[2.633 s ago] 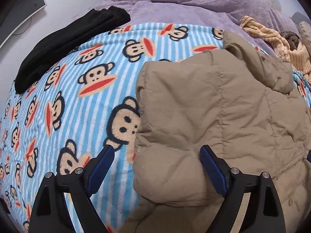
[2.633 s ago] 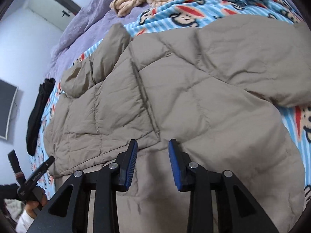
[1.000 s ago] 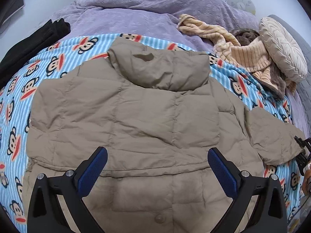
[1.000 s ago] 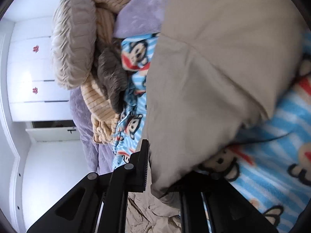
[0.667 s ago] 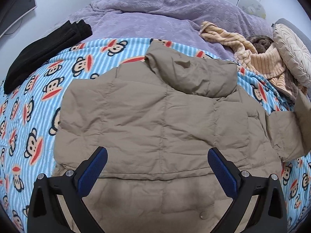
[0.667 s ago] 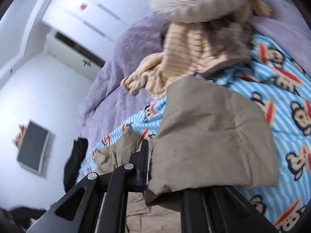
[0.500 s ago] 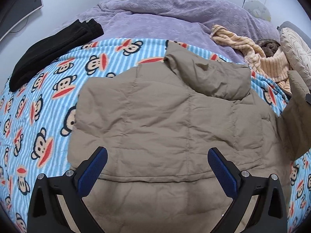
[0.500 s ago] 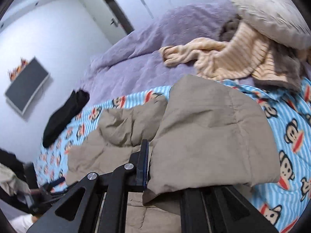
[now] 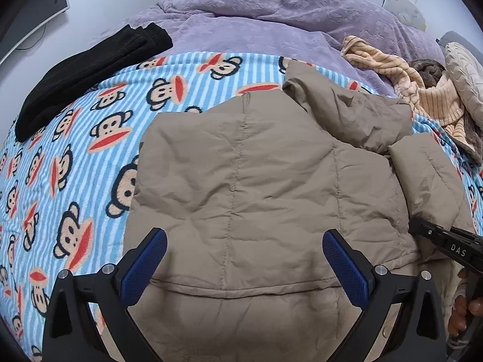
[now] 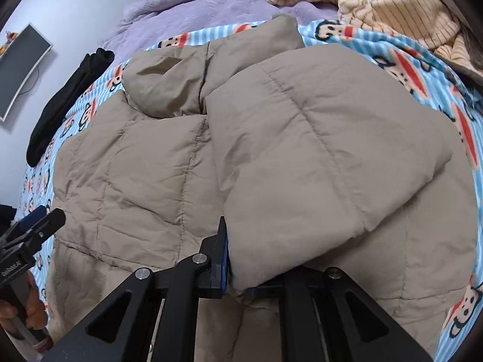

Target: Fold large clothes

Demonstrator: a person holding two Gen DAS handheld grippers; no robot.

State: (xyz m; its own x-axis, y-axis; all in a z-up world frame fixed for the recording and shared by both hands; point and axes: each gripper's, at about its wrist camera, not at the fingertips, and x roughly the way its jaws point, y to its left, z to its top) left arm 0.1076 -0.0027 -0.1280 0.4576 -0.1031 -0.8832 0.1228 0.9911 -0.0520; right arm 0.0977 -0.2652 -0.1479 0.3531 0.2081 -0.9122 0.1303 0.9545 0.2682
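Observation:
A tan quilted hooded jacket (image 9: pixel 256 181) lies back-up on a blue striped monkey-print blanket (image 9: pixel 75 150). My left gripper (image 9: pixel 244 259) hovers open over the jacket's lower back, nothing between its fingers. My right gripper (image 10: pixel 238 271) is shut on the cuff end of the jacket's right sleeve (image 10: pixel 326 150), which is folded inward over the jacket's body (image 10: pixel 135 166). In the left wrist view that sleeve (image 9: pixel 428 181) lies along the jacket's right side, with the right gripper's black tip (image 9: pixel 446 241) at its lower end. The hood (image 9: pixel 347 111) lies flat at the top.
A folded black garment (image 9: pixel 84 69) lies at the blanket's far left. Purple bedding (image 9: pixel 271 21) covers the back of the bed. A beige striped garment (image 9: pixel 422 90) and a round cushion (image 9: pixel 465 72) sit at the far right. A monitor (image 10: pixel 21 66) hangs on the left wall.
My right gripper has carried the sleeve from the outer right side in over the jacket's body. The left gripper stayed open and drifted slightly right over the lower back.

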